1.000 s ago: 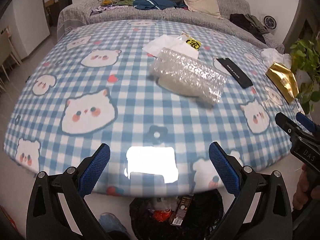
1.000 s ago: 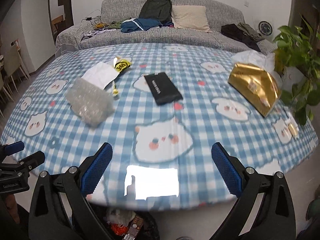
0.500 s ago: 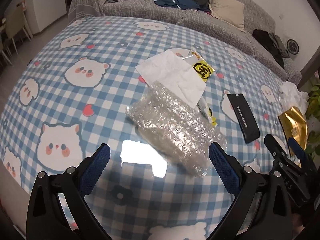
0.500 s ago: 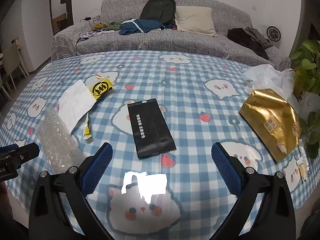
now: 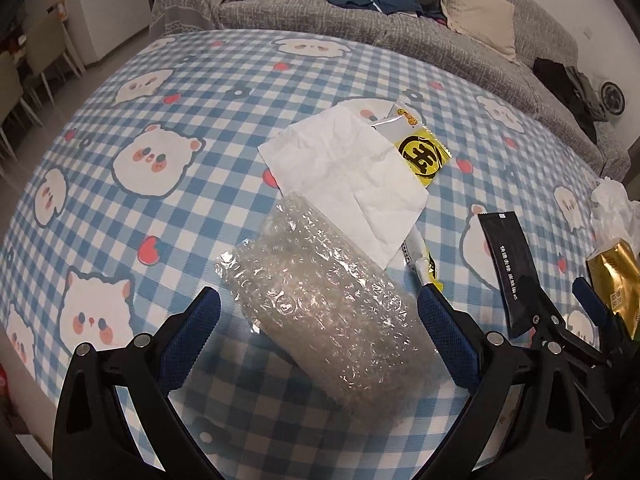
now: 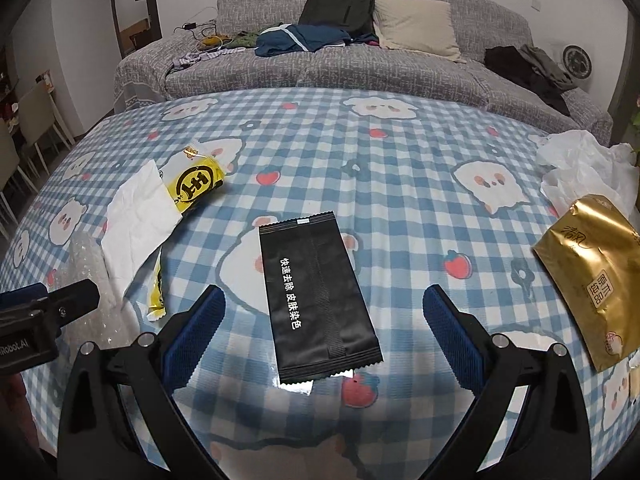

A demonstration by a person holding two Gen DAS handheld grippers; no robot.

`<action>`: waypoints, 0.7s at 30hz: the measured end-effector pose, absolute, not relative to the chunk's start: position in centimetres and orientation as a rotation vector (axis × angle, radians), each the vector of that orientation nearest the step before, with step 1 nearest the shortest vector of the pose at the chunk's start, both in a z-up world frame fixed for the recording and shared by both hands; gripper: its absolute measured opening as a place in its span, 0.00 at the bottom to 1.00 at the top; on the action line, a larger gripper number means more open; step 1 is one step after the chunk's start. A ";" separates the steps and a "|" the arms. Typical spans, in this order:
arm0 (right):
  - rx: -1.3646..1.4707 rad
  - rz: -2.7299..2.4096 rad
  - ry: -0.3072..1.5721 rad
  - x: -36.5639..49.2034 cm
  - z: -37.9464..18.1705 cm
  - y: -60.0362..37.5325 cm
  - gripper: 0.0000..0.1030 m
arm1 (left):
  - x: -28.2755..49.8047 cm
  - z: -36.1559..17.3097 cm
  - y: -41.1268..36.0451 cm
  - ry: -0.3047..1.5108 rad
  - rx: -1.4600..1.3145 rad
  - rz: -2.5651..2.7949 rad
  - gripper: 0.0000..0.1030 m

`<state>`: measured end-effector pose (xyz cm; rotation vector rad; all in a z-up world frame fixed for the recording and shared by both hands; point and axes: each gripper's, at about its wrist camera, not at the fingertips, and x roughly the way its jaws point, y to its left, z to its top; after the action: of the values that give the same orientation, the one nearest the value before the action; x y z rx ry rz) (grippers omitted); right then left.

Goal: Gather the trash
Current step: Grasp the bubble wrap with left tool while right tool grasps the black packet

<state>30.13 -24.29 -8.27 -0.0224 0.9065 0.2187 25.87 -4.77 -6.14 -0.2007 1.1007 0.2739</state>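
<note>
The left gripper (image 5: 318,330) hangs low over the worktop (image 5: 168,184), its fingers (image 5: 192,336) spread wide and holding nothing. The bubble wrap (image 5: 320,300) lies right between them, its long axis running diagonally away toward the white tissue (image 5: 344,172) it touches. I'd say closing here would catch its near end.

The right gripper (image 6: 320,332) is equally wide open and empty, straddling the black sachet (image 6: 316,300), which points lengthways away from it. Each gripper sits nearest its own piece; the gold packet (image 6: 592,280) lies well off to the right.
</note>
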 end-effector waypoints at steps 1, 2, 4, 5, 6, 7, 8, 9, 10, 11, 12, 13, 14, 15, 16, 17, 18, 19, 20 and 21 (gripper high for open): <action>-0.025 0.220 0.911 30.4 -8.5 -24.2 0.93 | 26.0 -6.4 -4.8 1.106 -0.198 0.277 0.94; -0.026 0.222 0.917 30.6 -8.7 -24.2 0.92 | 26.0 -6.5 -4.9 1.110 -0.196 0.277 0.93; -0.023 0.228 0.934 31.1 -9.1 -24.1 0.89 | 26.1 -6.7 -4.9 1.114 -0.190 0.275 0.93; -0.021 0.232 0.946 31.4 -9.4 -24.1 0.89 | 26.2 -6.8 -5.0 1.116 -0.185 0.273 0.93; -0.019 0.234 0.954 31.7 -9.5 -24.0 0.88 | 26.2 -6.9 -5.0 1.118 -0.185 0.270 0.92; -0.017 0.235 0.959 31.9 -9.7 -24.0 0.87 | 26.3 -7.1 -4.9 1.124 -0.186 0.264 0.90; -0.014 0.237 0.967 32.1 -9.9 -23.9 0.86 | 26.4 -7.3 -4.9 1.135 -0.185 0.256 0.87; -0.012 0.241 0.976 32.3 -10.1 -23.9 0.85 | 26.5 -7.5 -4.9 1.142 -0.183 0.251 0.85; -0.012 0.243 0.987 32.5 -10.3 -23.8 0.83 | 26.6 -7.7 -4.9 1.150 -0.181 0.243 0.83; -0.011 0.240 0.999 32.7 -10.6 -23.7 0.81 | 26.6 -7.9 -4.9 1.157 -0.178 0.242 0.82; -0.007 0.235 1.012 32.9 -10.9 -23.7 0.80 | 26.6 -8.0 -4.9 1.160 -0.181 0.239 0.80; -0.009 0.229 1.012 32.9 -11.0 -23.7 0.79 | 26.6 -8.1 -4.8 1.164 -0.187 0.233 0.79; -0.015 0.225 1.013 33.0 -11.1 -23.7 0.78 | 26.6 -8.1 -4.8 1.167 -0.191 0.227 0.76; -0.019 0.220 1.013 33.0 -11.1 -23.7 0.76 | 26.7 -8.0 -4.8 1.167 -0.188 0.222 0.73; -0.020 0.214 1.013 33.0 -11.1 -23.7 0.72 | 26.6 -8.0 -4.8 1.168 -0.185 0.219 0.72; -0.020 0.204 1.013 32.9 -11.0 -23.8 0.68 | 26.6 -8.0 -4.8 1.169 -0.183 0.217 0.70; -0.016 0.201 1.014 33.0 -11.0 -24.0 0.66 | 26.6 -8.0 -4.8 1.169 -0.182 0.215 0.68; -0.013 0.196 1.015 33.0 -11.0 -24.1 0.62 | 26.6 -8.0 -4.8 1.169 -0.180 0.213 0.68; -0.010 0.194 1.018 33.0 -11.0 -24.2 0.61 | 26.6 -8.0 -4.8 1.170 -0.178 0.211 0.66; -0.010 0.194 1.019 33.0 -11.0 -24.2 0.60 | 26.6 -8.0 -4.7 1.169 -0.180 0.209 0.64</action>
<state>33.04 -24.20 -10.98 -0.0098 1.0192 0.1936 26.55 -4.72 -7.95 -0.1799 1.1693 0.2091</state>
